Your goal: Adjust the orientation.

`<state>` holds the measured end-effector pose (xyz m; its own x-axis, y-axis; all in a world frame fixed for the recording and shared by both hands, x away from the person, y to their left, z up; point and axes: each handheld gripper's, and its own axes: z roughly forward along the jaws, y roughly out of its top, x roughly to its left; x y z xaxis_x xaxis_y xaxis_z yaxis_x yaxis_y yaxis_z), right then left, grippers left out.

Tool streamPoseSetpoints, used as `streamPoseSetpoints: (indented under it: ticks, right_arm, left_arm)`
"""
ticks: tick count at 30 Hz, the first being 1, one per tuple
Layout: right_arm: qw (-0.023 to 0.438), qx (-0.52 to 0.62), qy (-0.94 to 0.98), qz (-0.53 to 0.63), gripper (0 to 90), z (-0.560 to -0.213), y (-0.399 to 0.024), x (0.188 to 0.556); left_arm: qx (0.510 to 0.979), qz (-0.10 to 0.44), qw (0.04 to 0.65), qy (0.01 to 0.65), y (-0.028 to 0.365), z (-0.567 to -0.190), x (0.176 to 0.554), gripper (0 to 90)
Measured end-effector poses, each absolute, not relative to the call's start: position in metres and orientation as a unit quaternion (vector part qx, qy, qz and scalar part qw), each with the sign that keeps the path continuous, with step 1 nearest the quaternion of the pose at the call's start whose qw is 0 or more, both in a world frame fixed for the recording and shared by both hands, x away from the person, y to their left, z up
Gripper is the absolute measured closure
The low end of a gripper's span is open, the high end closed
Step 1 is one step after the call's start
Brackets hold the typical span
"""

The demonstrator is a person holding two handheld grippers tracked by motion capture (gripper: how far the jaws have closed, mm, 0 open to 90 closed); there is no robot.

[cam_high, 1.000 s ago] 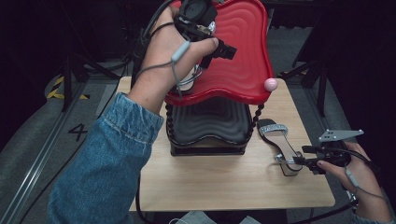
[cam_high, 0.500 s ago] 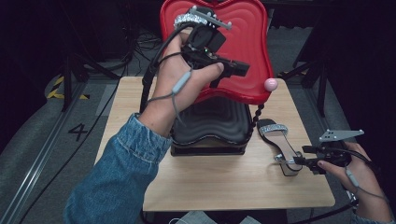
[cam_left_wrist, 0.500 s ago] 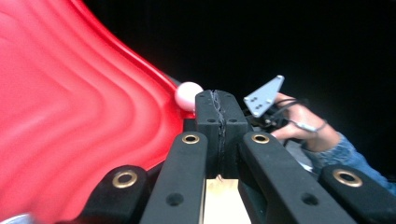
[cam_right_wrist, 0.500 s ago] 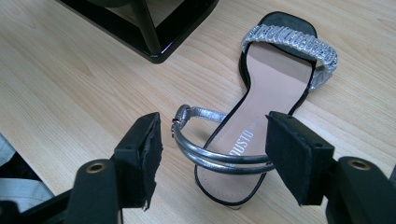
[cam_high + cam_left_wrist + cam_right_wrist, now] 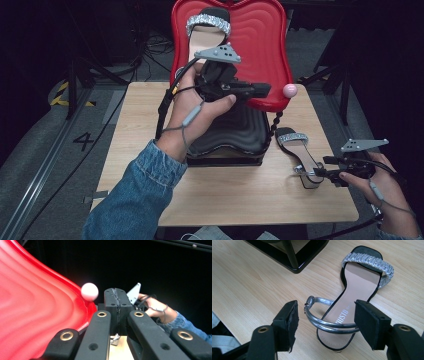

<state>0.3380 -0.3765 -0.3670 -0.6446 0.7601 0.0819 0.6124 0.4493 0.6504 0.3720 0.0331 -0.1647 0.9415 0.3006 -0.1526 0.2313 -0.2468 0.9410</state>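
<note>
The right gripper point(image 5: 325, 322), jaws half open and empty, is straddling the heel strap of the sandal point(image 5: 358, 290) lying on the table point(image 5: 230, 195), its long axis running toward one o'clock. The left gripper point(image 5: 117, 307) is hovering shut, empty.

A red ribbed tray point(image 5: 260, 45); black sandals point(image 5: 359, 302) with glittery silver straps.
</note>
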Motion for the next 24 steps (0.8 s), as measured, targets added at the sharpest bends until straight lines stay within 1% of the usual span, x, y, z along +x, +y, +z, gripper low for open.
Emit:
streamPoseSetpoints:
  ticks: [1, 2, 3, 4, 10, 16, 19, 24]
  right_arm:
    - [0.111, 0.408, 0.844, 0.331, 36.4, -0.367, -0.376, 0.338]
    - [0.111, 0.407, 0.844, 0.331, 36.4, -0.368, -0.376, 0.338]
    - [0.111, 0.406, 0.845, 0.331, 36.4, -0.368, -0.376, 0.338]
    - [0.111, 0.406, 0.845, 0.331, 36.4, -0.368, -0.376, 0.338]
    - [0.105, 0.404, 0.849, 0.323, 36.4, -0.372, -0.371, 0.340]
    - [0.102, 0.405, 0.851, 0.319, 36.2, -0.374, -0.367, 0.341]
    - [0.102, 0.405, 0.852, 0.316, 36.2, -0.375, -0.365, 0.343]
    - [0.099, 0.402, 0.855, 0.312, 36.2, -0.378, -0.361, 0.345]
  left_arm:
    - [0.789, 0.029, 0.590, 0.169, 0.033, -0.165, 0.372, 90.0]
    - [0.789, 0.048, 0.589, 0.167, 0.035, -0.169, 0.369, 90.0]
    - [0.788, 0.052, 0.589, 0.171, 0.038, -0.172, 0.367, 90.0]
    - [0.788, 0.052, 0.589, 0.171, 0.038, -0.172, 0.367, 90.0]
    - [0.786, 0.049, 0.592, 0.174, 0.057, -0.199, 0.359, 90.0]
    - [0.788, 0.050, 0.589, 0.171, 0.067, -0.211, 0.353, 90.0]
    - [0.789, 0.050, 0.591, 0.160, 0.072, -0.225, 0.349, 90.0]
    - [0.789, 0.052, 0.591, 0.162, 0.077, -0.248, 0.348, 90.0]
